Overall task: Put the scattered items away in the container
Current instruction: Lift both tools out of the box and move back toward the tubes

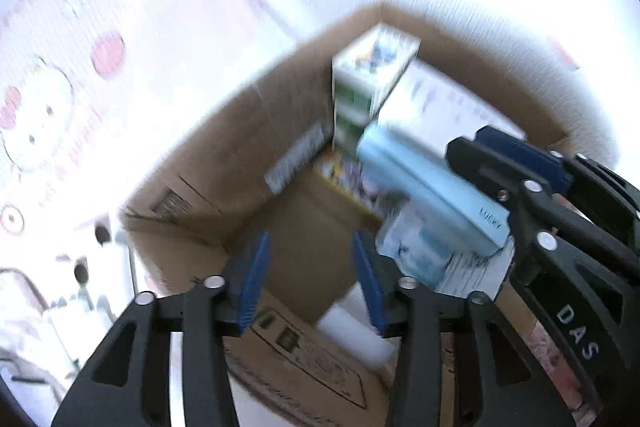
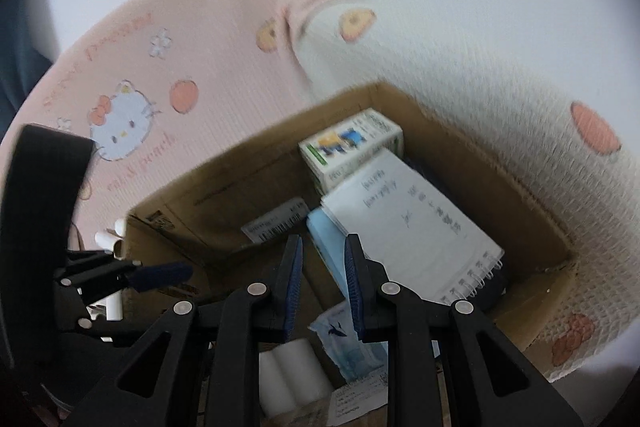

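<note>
Cardboard box [image 2: 532,203], blurred contents.

"LUCKY" on light-blue box [image 1: 432,183]; "DAS" on right gripper [image 1: 516,163].

Cartoon-cat bedspread [image 2: 168,67]; cardboard box [image 2: 532,211] on it.

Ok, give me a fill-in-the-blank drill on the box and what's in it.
1. The box is made of ___.
2. The notebook has a ___ binding.
3. The green-and-white carton stands in the box's far ___.
4. The left gripper holds ___.

Missing words: cardboard; spiral; corner; nothing.
</note>
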`<state>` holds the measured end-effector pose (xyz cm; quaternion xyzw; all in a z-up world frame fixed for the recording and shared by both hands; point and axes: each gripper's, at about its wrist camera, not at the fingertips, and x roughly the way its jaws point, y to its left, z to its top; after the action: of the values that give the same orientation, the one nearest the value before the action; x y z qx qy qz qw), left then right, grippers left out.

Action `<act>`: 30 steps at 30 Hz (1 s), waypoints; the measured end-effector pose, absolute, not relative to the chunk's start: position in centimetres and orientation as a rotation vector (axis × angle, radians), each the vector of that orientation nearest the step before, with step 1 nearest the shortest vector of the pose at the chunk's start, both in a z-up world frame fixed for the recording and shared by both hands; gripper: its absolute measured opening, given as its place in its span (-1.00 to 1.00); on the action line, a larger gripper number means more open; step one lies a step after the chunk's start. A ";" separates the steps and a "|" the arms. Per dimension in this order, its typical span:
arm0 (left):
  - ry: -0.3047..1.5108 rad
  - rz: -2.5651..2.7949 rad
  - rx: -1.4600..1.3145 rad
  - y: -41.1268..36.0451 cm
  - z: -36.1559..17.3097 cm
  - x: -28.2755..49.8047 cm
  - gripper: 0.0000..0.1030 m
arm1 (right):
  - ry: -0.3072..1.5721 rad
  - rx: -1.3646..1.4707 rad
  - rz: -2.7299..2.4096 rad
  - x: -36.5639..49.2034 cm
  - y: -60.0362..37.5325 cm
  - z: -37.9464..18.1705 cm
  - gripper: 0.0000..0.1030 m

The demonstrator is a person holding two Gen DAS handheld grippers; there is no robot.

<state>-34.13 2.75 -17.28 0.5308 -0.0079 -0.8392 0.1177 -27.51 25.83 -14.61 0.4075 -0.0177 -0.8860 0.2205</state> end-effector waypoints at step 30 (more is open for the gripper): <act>0.551 -2.482 0.955 -10.2 -14.3 -10.4 0.15 | 0.233 0.841 -2.519 -8.5 15.6 -13.8 -0.64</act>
<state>-10.42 -10.21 -14.33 0.3438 0.1983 -0.8932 0.2112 -8.47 15.57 -13.77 0.3067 0.0850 -0.9183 0.2354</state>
